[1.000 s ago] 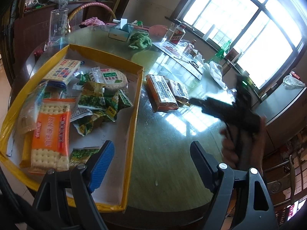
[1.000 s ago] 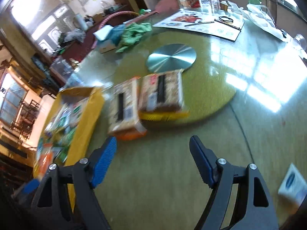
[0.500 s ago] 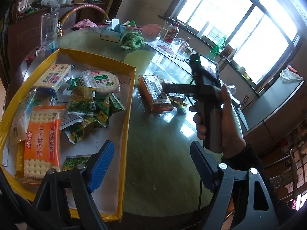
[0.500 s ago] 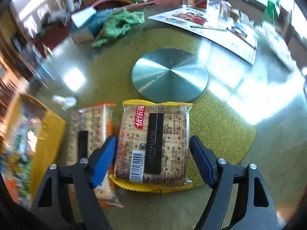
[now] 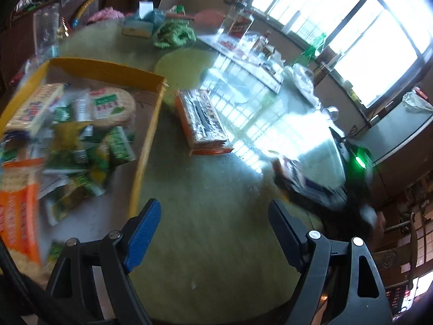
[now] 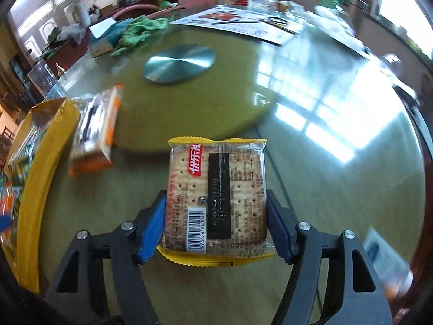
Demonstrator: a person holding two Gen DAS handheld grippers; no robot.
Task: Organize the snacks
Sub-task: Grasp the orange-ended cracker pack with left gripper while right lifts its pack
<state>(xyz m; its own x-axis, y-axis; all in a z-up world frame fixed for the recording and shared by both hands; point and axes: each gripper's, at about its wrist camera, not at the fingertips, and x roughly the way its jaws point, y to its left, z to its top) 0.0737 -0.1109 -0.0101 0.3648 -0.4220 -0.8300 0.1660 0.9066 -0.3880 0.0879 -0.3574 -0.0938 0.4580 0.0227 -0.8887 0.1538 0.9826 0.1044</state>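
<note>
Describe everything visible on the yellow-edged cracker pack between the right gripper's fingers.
The cracker pack is a square stack of pale, holed crackers in clear film with crimped yellow ends. Its face carries a black vertical band, a red label with white characters, fine print and a barcode sticker near the lower left. It lies flat, face up toward the camera. The right gripper has just been closing on it; the blue fingers press its two side edges. Nothing else touches it visibly.
</note>
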